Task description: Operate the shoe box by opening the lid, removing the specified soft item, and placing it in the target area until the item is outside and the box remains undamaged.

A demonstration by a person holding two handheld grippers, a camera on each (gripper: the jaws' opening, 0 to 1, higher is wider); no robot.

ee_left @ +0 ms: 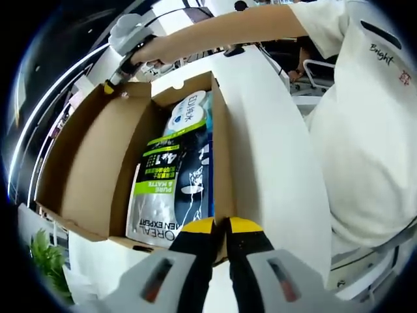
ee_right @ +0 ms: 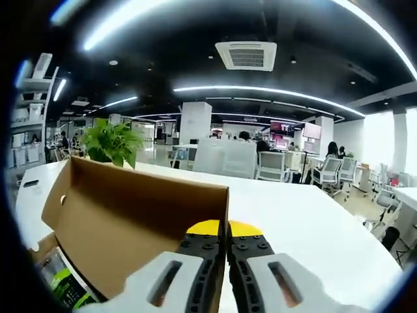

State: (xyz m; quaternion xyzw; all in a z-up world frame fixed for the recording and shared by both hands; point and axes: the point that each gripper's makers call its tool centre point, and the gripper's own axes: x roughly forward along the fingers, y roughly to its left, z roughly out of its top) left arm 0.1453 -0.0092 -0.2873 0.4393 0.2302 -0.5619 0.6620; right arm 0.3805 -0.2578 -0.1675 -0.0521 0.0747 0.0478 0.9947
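I see the brown cardboard shoe box at centre-left of the left gripper view, lid swung open, with soft pouches lying flat inside.

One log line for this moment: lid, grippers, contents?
lid: open | left gripper: shut on box wall | right gripper: shut on lid edge | pouches: inside box

Box open above; pouches crowd its inside.
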